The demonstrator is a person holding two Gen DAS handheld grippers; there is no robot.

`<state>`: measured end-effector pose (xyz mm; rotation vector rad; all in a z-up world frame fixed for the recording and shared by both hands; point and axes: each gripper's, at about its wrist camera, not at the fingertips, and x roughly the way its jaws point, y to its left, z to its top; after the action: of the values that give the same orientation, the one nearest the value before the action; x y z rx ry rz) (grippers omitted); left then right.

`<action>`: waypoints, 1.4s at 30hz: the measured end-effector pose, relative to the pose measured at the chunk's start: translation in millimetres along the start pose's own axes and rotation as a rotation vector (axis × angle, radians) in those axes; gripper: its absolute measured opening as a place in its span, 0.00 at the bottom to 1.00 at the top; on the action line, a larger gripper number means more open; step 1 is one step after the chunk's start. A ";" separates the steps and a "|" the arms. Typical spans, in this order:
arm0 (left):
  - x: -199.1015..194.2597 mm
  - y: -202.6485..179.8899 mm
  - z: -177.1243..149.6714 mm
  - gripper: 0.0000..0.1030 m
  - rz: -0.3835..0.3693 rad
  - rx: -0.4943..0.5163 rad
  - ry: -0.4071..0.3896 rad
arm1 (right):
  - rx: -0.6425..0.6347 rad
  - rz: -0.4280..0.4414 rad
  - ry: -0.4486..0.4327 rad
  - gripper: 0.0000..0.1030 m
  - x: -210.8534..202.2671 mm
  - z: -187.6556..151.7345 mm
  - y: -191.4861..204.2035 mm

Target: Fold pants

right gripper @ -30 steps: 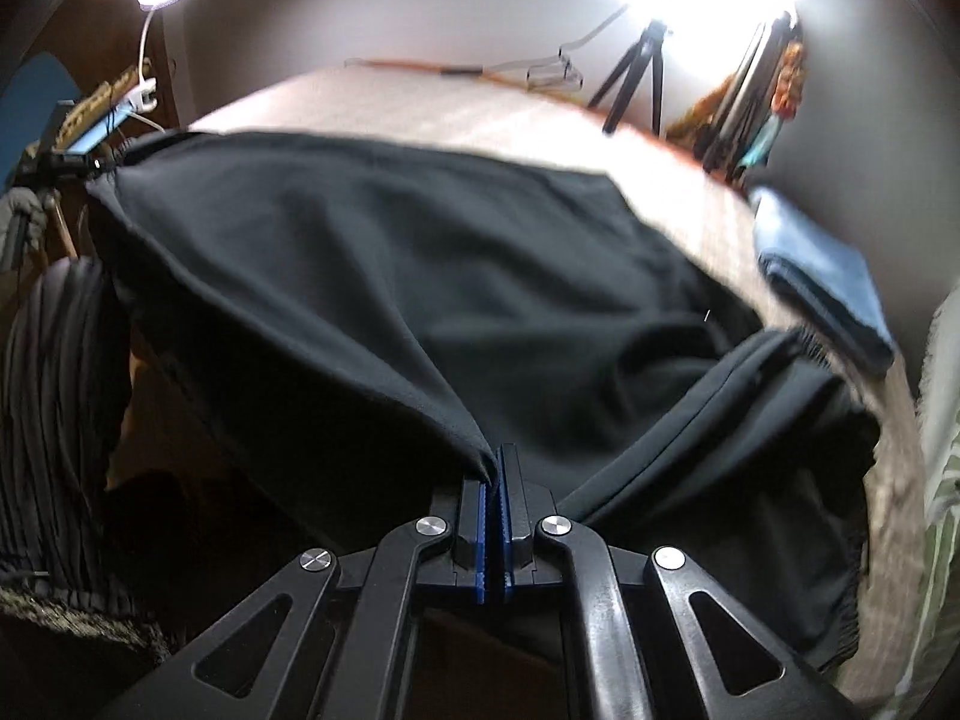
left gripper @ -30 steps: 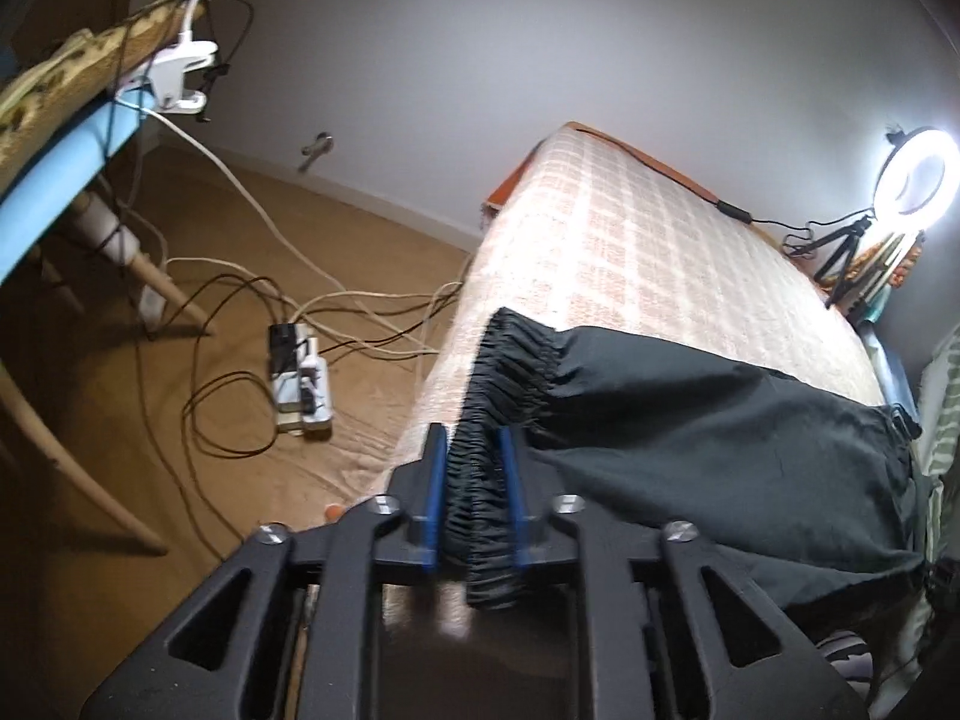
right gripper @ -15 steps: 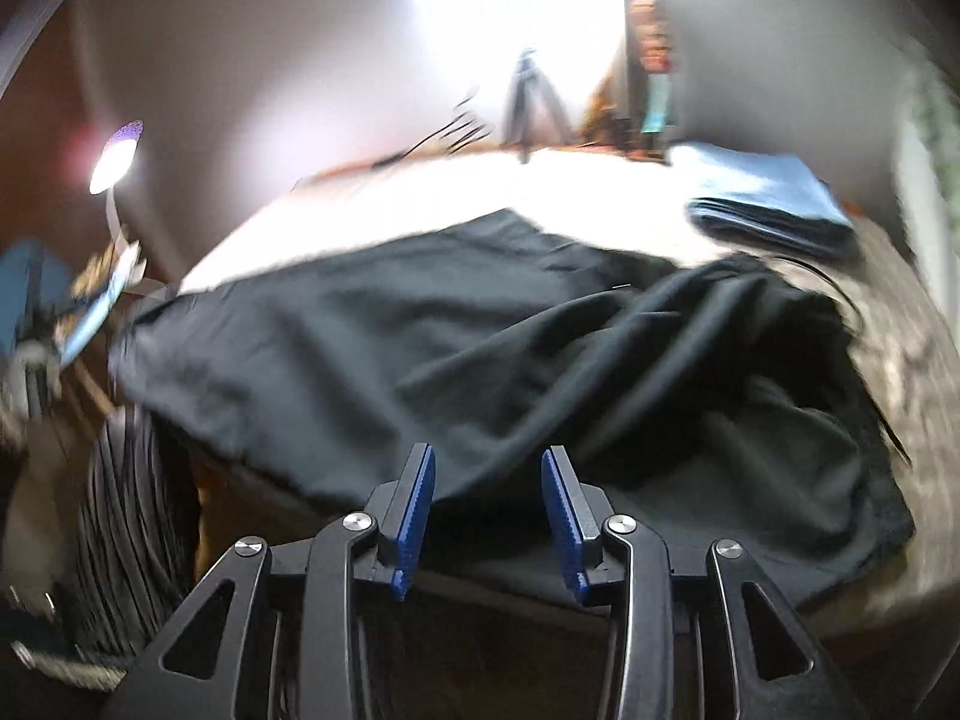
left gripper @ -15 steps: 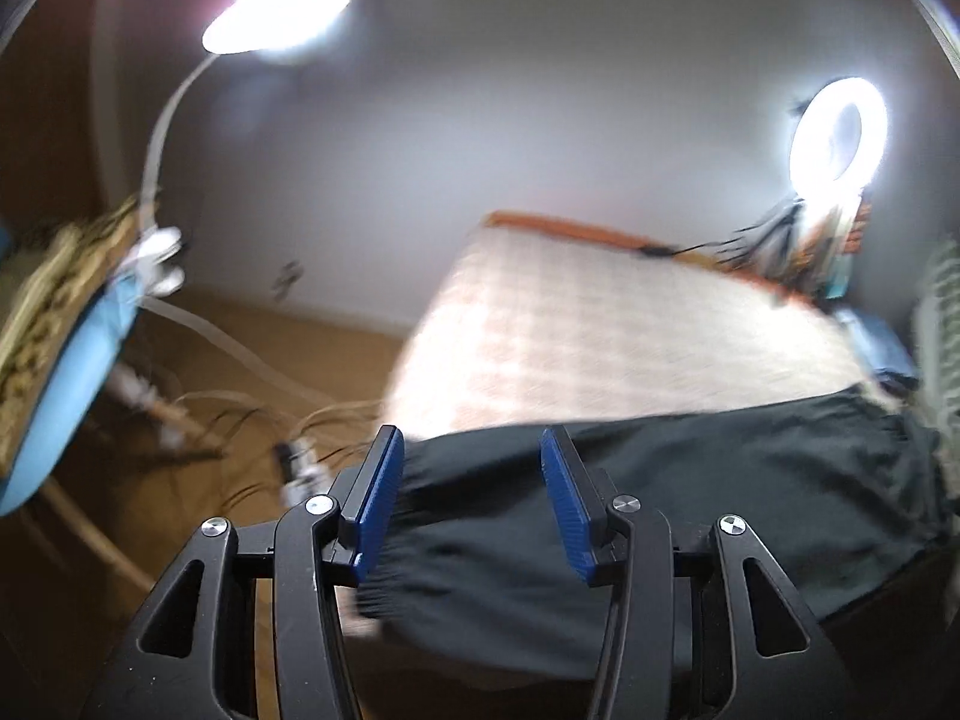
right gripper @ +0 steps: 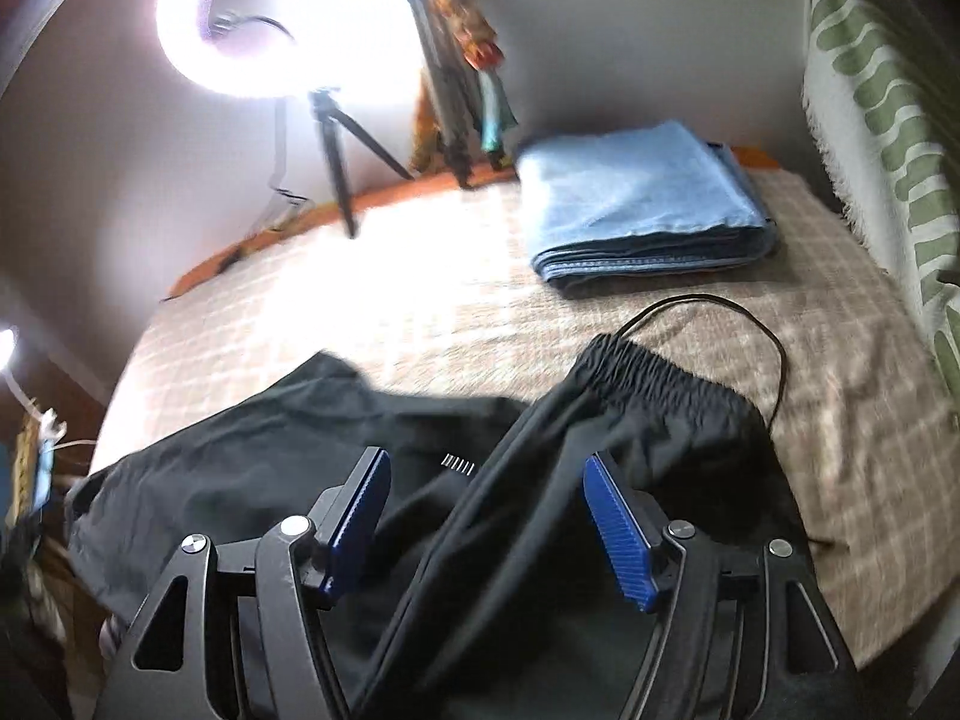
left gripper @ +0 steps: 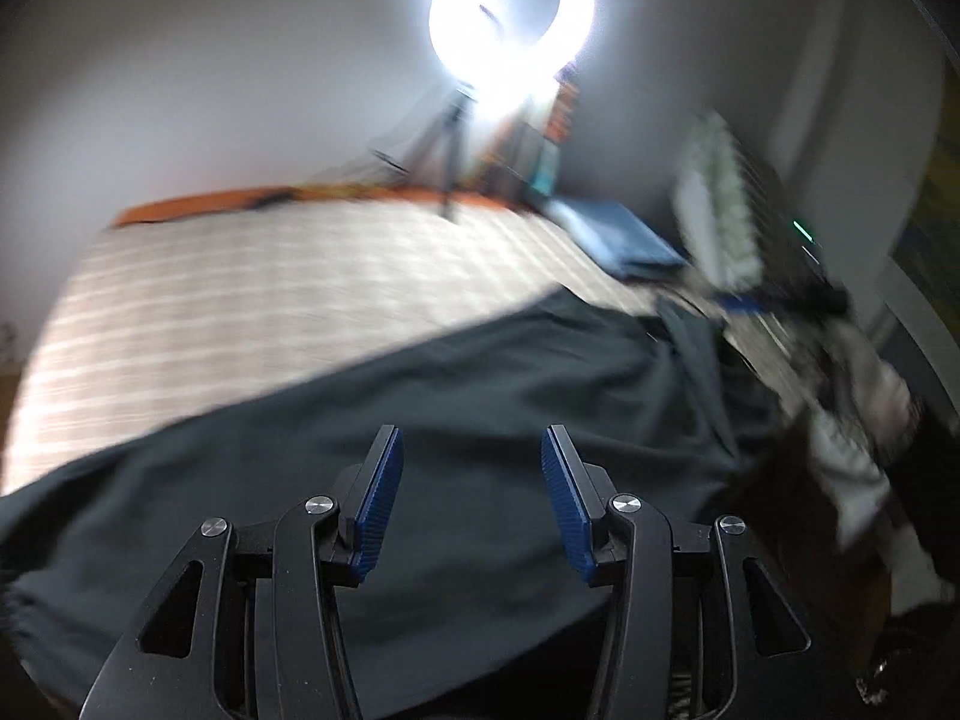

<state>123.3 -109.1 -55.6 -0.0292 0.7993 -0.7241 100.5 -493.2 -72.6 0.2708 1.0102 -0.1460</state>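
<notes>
On the bed: the black pants [right gripper: 540, 480] were laid out across the checked bedspread [right gripper: 420, 312], one part spread flat toward the left, the rest bunched in long ridges.
Waistband: the gathered elastic band [right gripper: 654, 372] was seen at the far right of the pants, with a thin black drawstring [right gripper: 762, 336] looped loose beyond it onto the bedspread.
Left gripper: the left gripper [left gripper: 471, 501] was held above the dark cloth with its blue pads [left gripper: 378, 504] spread wide; nothing was gripped between them.
Right gripper: the right gripper [right gripper: 492, 522] was likewise parted wide and empty, a raised ridge of cloth running up between the fingers without being pinched.
Fold so far: judged barely begun, since the cloth was left rumpled and no clean crease was seen.
Risk, ridges: if a grip were taken on a ridge alone, only one layer might be caught and the fold would be pulled crooked.
Risk, drawstring: the loose cord could be snagged by a finger and the waistband dragged out of line.
Risk, edge: the left part of the pants was seen near the bed's edge; a careless tug could slide it off.
Risk, neighbour: the folded blue cloth [right gripper: 642, 198] lay well apart, beside the ring light [right gripper: 240, 18], so a knock there was judged unlikely.
Blur: the left view was smeared, so fine detail was not to be trusted.
</notes>
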 end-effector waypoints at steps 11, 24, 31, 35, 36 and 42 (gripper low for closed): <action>81.6 -87.2 -24.8 0.56 -0.165 0.180 0.188 | 0.059 -0.226 0.167 0.68 78.5 37.9 -17.9; 106.7 -80.3 -41.4 0.56 -0.170 0.188 0.275 | 0.152 -0.143 0.090 0.09 55.2 19.1 -47.1; 107.9 -80.8 -41.6 0.56 -0.177 0.202 0.280 | 0.296 0.010 -0.115 0.06 -39.2 -28.4 -71.0; 106.7 -80.6 -40.6 0.56 -0.184 0.203 0.285 | 0.383 0.043 -0.204 0.06 -82.5 -72.3 -97.1; 105.1 -80.5 -40.2 0.56 -0.185 0.201 0.284 | 0.402 0.036 -0.211 0.06 -85.6 -81.8 -104.8; 90.3 -97.4 -36.6 0.56 -0.213 0.250 0.255 | 0.610 0.080 -0.163 0.06 -67.8 -151.2 -155.8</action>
<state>85.2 -229.0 -111.8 0.2096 0.9517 -1.0401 -96.5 -598.7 -115.1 0.8405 0.7712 -0.3978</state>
